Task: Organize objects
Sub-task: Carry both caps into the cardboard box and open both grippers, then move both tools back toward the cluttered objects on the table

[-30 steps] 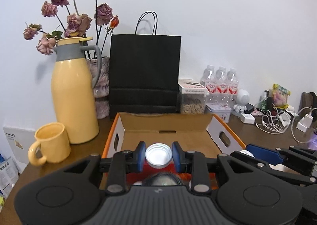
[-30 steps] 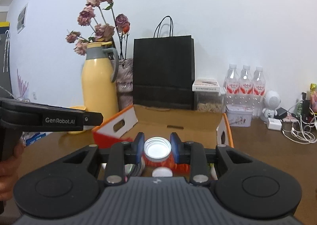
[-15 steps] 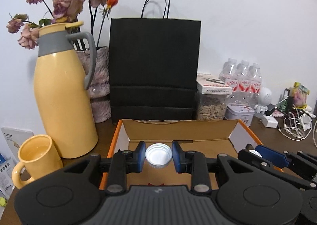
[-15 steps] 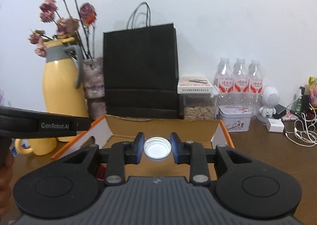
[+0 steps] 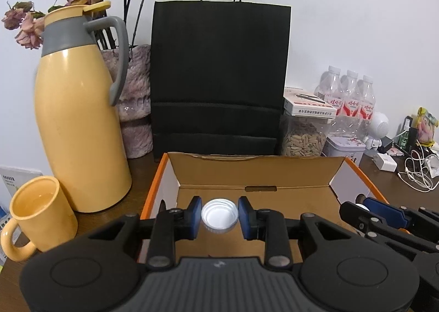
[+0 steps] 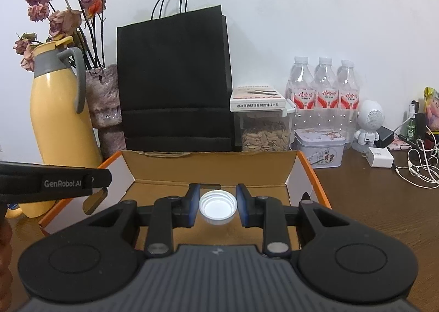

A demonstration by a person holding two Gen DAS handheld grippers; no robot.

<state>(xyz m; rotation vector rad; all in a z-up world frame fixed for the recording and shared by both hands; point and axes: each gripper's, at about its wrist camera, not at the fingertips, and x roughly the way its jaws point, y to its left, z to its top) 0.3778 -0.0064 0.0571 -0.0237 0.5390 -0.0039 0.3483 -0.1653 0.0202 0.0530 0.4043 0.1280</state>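
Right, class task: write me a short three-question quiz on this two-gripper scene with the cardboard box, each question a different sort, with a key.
1. True or false: the left gripper holds a white bottle cap over the cardboard box.
2. Multiple choice: what stands directly behind the box? A) black paper bag B) a blue bucket C) a laptop
3. Fill in: the yellow mug stands beside the yellow ______.

Key
1. True; the right gripper holds its own white cap too.
2. A
3. Thermos jug

Left gripper (image 5: 219,214) and right gripper (image 6: 218,205), jaws clamped, side by side.
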